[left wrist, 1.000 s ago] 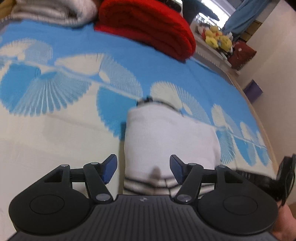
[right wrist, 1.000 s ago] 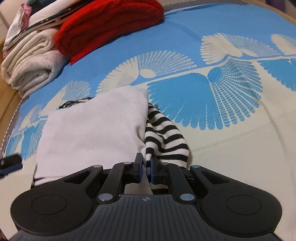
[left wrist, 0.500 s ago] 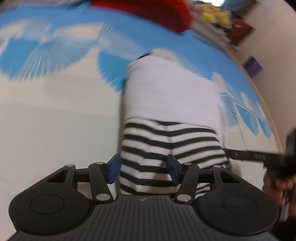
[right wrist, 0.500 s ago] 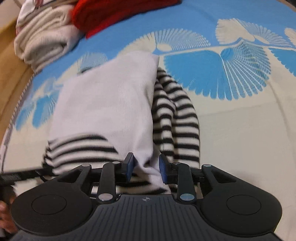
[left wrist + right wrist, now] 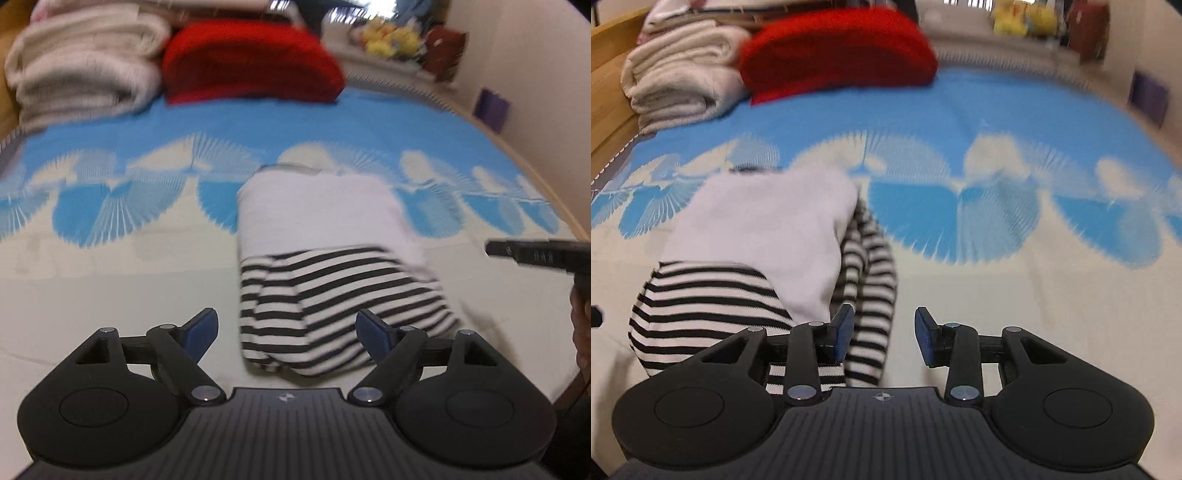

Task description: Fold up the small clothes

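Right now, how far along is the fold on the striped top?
Done: the striped top lies folded on the bedspread, striped hem turned up over its white panel. In hand: nothing; both the left tongs and right tongs have just been opening and stand clear. Left: one sleeve sticks out on the right side, so tuck it, then stack it, perhaps by the red knit.

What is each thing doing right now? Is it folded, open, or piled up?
Striped garment: folded, lying flat on the bedspread, striped part turned over the white part.
Left gripper: open, jaws just widened, nothing pressed between them.
Right gripper: open, jaws just widened, holding nothing.
Red knit: folded, at the far end.
Cream blankets: folded, stacked beside the red knit.
Bedspread: spread flat.
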A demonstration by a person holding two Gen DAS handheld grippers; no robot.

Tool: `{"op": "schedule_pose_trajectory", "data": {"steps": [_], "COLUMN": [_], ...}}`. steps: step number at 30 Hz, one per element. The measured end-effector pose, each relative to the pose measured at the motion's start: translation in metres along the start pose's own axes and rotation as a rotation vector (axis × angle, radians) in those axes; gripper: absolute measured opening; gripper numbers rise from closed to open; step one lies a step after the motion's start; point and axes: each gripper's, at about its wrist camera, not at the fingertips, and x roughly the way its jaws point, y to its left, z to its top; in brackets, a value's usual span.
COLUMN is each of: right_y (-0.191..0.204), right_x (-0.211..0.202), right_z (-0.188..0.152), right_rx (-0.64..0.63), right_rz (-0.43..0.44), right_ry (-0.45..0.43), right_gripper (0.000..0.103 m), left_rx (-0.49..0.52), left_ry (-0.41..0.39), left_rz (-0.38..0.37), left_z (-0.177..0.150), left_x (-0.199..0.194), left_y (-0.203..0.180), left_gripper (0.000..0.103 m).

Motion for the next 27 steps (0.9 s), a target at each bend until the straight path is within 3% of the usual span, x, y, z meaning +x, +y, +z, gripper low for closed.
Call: {"op": "schedule_pose_trajectory", "data": {"steps": [3, 6, 11, 16, 18, 27], "right_y": [0.009, 0.019, 0.027, 0.041, 0.045, 0.058], "right_x": [-0.050, -0.098, -0.137, -0.126, -0.115, -0.096], "right_z": [0.001, -0.008, -0.049, -0.103, -0.113, -0.108], "right_rx": [0.031, 0.037, 0.066, 0.028, 0.047, 0.062], "right_rz": [0.017, 0.001, 0.025, 0.039, 0.032, 0.062], "right_ry": [-0.109, -0.197, -0.208, -0.154, -0.094, -0.080], "right_gripper": [0.039, 0.047, 0.053, 0.053, 0.053, 0.053], "left_rx": [0.014, -0.027, -0.113, -0.210, -0.190, -0.135], "left_ry": [-0.083, -0.109, -0.124, 0.006, 0.005, 0.012], "left_rz": [0.015, 0.014, 0.091, 0.098, 0.131, 0.134], "left_z": [-0.017, -0.036, -0.072, -0.088, -0.087, -0.089], "left_x": [-0.041, -0.065, -0.080, -0.055, -0.046, -0.026], "left_y": [-0.022, -0.035, -0.049, -0.045, -0.047, -0.056], "left_gripper": [0.098, 0.100, 0.100, 0.100, 0.100, 0.102]}}
